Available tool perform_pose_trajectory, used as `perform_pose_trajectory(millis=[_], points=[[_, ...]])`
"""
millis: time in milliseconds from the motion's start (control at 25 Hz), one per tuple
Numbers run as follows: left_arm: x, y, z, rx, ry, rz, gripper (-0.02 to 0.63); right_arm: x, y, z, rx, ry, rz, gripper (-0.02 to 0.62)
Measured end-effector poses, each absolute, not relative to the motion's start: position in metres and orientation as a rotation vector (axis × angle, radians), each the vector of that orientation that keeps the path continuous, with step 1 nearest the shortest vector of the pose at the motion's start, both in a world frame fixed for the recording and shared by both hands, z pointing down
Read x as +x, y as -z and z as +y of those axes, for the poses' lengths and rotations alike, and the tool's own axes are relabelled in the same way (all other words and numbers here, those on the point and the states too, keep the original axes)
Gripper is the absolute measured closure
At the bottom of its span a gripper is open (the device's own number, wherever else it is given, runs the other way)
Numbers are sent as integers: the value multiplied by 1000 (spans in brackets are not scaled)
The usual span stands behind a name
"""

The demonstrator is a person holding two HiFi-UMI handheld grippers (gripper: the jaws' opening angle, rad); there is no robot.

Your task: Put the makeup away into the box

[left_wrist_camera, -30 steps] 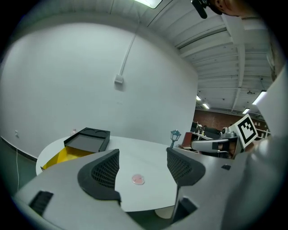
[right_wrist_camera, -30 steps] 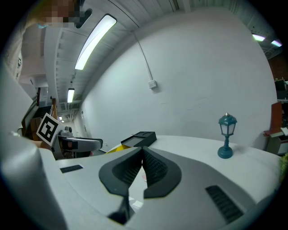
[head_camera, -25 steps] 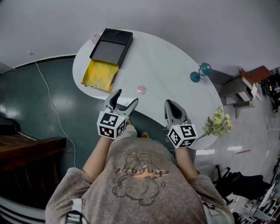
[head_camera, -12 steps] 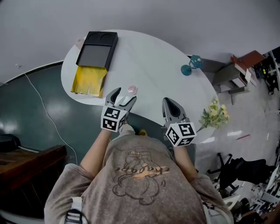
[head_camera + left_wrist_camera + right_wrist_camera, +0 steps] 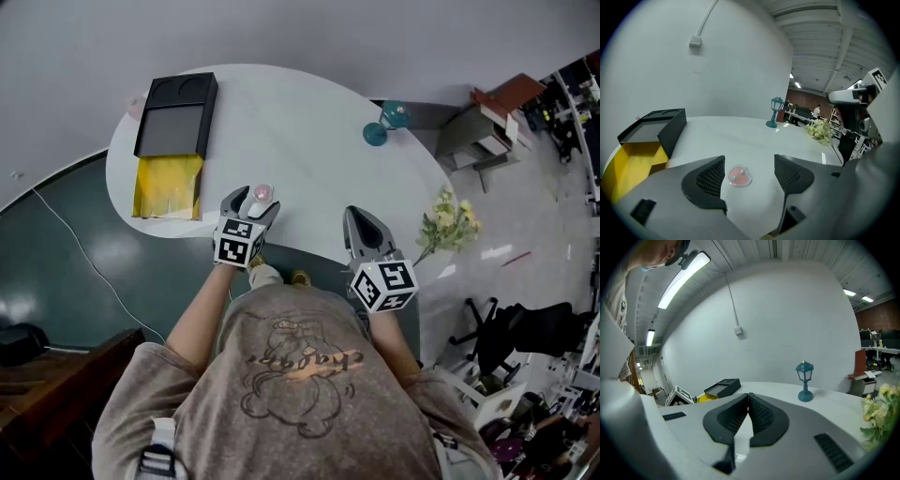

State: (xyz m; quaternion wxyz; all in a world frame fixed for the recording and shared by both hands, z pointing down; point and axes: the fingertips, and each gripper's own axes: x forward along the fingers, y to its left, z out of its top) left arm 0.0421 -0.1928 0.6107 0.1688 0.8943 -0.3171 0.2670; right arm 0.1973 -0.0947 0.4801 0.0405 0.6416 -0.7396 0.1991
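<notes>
Presently, left gripper (image 5: 252, 200) poised at compact (image 5: 739, 176).
We find its jaws spread, straddling the compact on the table (image 5: 309, 141) for a pinch; right gripper (image 5: 361, 221) pressed together, empty; box (image 5: 175, 117) ahead-left.

left hand-held gripper (image 5: 251, 200) spread, right hand-held gripper (image 5: 358, 218) closed

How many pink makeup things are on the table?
1 for sure: a pink compact lies on the table by the left gripper's open jaws. A pale pink something peeks behind the black box; it may be another.
</notes>
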Motion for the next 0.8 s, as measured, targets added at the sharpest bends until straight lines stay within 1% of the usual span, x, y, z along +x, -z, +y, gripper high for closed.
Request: perform_pose_trajectory(millis=[600, 800], points=[[48, -677, -210, 2467, -944, -837, 268, 213, -483, -76, 2075, -613, -2150, 591], [50, -686, -210, 2463, -978, -817, 270, 215, -483, -73, 2090, -613, -2133, 591]])
